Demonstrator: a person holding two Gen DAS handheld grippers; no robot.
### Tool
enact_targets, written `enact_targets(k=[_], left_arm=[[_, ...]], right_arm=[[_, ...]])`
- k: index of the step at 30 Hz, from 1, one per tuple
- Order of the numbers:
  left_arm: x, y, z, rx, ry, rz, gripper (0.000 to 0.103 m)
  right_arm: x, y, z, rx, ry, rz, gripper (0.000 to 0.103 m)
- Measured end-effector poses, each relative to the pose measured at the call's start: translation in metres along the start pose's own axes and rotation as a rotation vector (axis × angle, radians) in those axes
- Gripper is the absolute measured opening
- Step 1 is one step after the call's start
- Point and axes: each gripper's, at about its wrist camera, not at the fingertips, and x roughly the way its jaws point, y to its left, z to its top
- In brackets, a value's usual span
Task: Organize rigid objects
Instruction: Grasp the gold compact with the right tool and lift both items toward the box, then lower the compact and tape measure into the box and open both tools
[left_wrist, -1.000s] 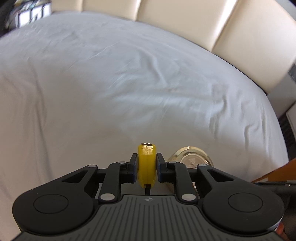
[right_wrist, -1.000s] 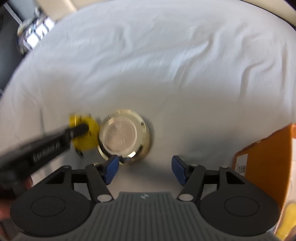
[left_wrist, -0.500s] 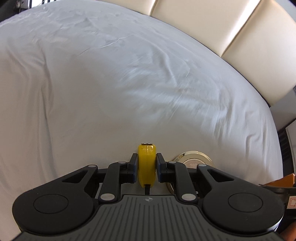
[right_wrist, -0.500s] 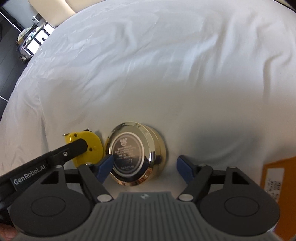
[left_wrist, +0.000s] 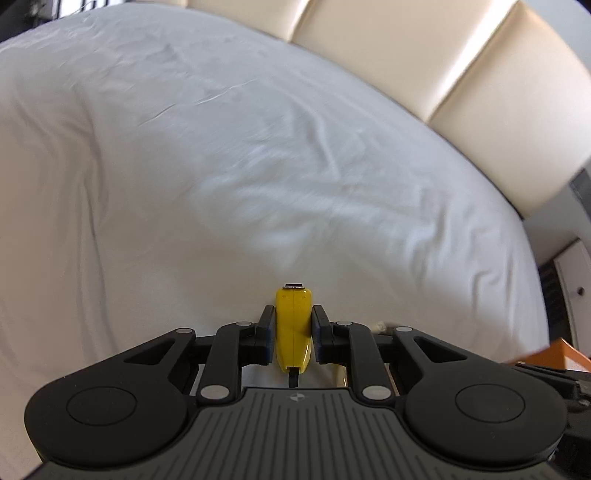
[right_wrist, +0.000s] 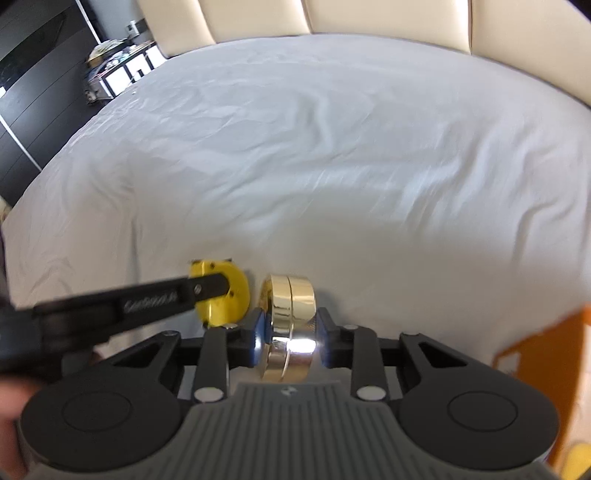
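white wrinkled bedsheet across a bed, cream padded headboard behind, orange cardboard box at right edge. left gripper clenched on small yellow plastic tape measure, gripped edge-on across its flat faces, raised off the sheet. right gripper clenched on round polished gold metal case, also edge-on, just beside the yellow item. judged: gold case dense, stiff, slick and mirror-smooth; liable to slip or rotate between pads; best taken across flat faces near centre, as now. tape measure light, rigid, less slippery. seam round the case suggests a lid; possibly separable if squeezed off-centre.
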Motion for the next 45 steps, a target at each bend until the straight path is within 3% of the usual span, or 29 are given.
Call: enact_targets(k=[5, 10, 14, 18, 24, 26, 30, 36, 41, 45], left_arm=[[-0.032, -0.013, -0.006, 0.026, -0.055, -0.097, 0.021], [-0.073, -0.041, -0.01, 0.082, -0.136, -0.25, 0.021], [-0.101, -0.076, -0.018, 0.14, -0.171, -0.374, 0.021], [-0.11, -0.118, -0.031, 0.208, -0.161, -0.461, 0.021], [-0.095, -0.178, -0.057, 0.328, -0.079, -0.462, 0.021], [-0.087, -0.193, -0.061, 0.348, -0.054, -0.454, 0.021], [-0.072, -0.216, -0.066, 0.383, -0.036, -0.425, 0.021], [-0.058, -0.227, -0.074, 0.413, 0.004, -0.416, 0.021], [-0.045, -0.237, -0.076, 0.433, 0.031, -0.417, 0.021], [-0.036, -0.24, -0.081, 0.441, 0.063, -0.413, 0.021]], right_arm=[[-0.054, -0.009, -0.021, 0.008, -0.059, 0.029, 0.028], [-0.14, -0.036, -0.044, 0.056, -0.228, 0.062, 0.028], [-0.199, -0.073, -0.067, 0.109, -0.312, -0.008, 0.028], [-0.23, -0.122, -0.091, 0.173, -0.312, -0.149, 0.028], [-0.226, -0.189, -0.125, 0.302, -0.249, -0.317, 0.028], [-0.217, -0.203, -0.128, 0.327, -0.234, -0.334, 0.028], [-0.205, -0.225, -0.117, 0.374, -0.265, -0.323, 0.027], [-0.164, -0.239, -0.1, 0.438, -0.22, -0.323, 0.028], [-0.146, -0.246, -0.115, 0.51, -0.181, -0.205, 0.028], [-0.144, -0.25, -0.113, 0.515, -0.179, -0.174, 0.028]])
